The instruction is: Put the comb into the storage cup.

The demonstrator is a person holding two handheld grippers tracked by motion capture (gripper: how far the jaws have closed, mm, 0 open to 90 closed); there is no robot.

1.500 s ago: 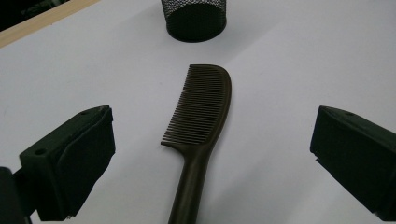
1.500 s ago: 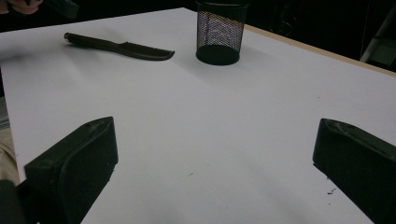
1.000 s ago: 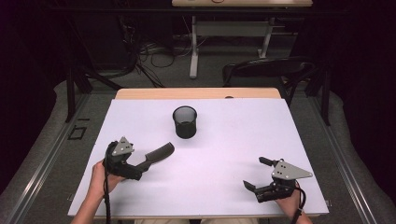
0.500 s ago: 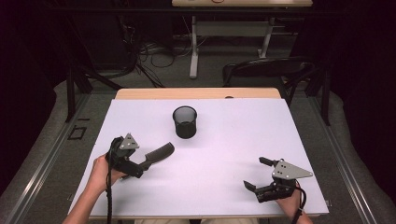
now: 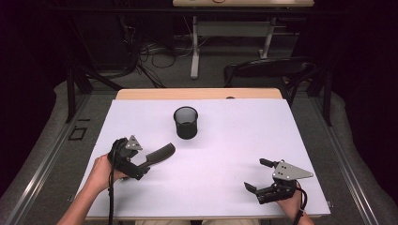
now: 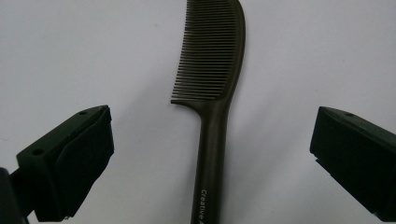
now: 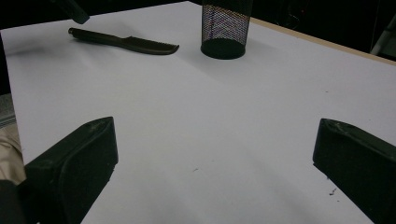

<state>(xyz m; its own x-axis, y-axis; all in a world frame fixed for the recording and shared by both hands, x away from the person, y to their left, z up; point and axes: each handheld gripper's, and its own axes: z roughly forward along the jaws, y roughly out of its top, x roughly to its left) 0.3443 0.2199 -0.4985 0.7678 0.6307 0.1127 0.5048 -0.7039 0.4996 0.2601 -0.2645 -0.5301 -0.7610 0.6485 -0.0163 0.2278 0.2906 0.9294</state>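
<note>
**Left gripper over the comb, jaws wide open**

So the dark comb [image 6: 212, 102] is lying flat on the white worktop [image 5: 234, 140], down and to the left of the black mesh cup [image 5: 186, 122], with its toothed end pointing toward the cup and clearly apart from it. The left gripper [image 5: 133, 161] sits right over the handle end. In the left gripper view the jaws are spread wide, one on each side of the handle, and neither is touching it. There's white lettering on the handle, starting "Creative", cut off at the bottom edge.

The right gripper [image 5: 257, 176] is well away from the cup, near the worktop's front edge on the person's right side. Its jaws are released too, nothing between them except bare worktop. In the right gripper view you can see the comb and the cup farther off, the comb's teeth tip near the cup's base but not touching.

The cup stands upright, roughly mid-worktop toward the back. Can't tell what's inside it.
</note>
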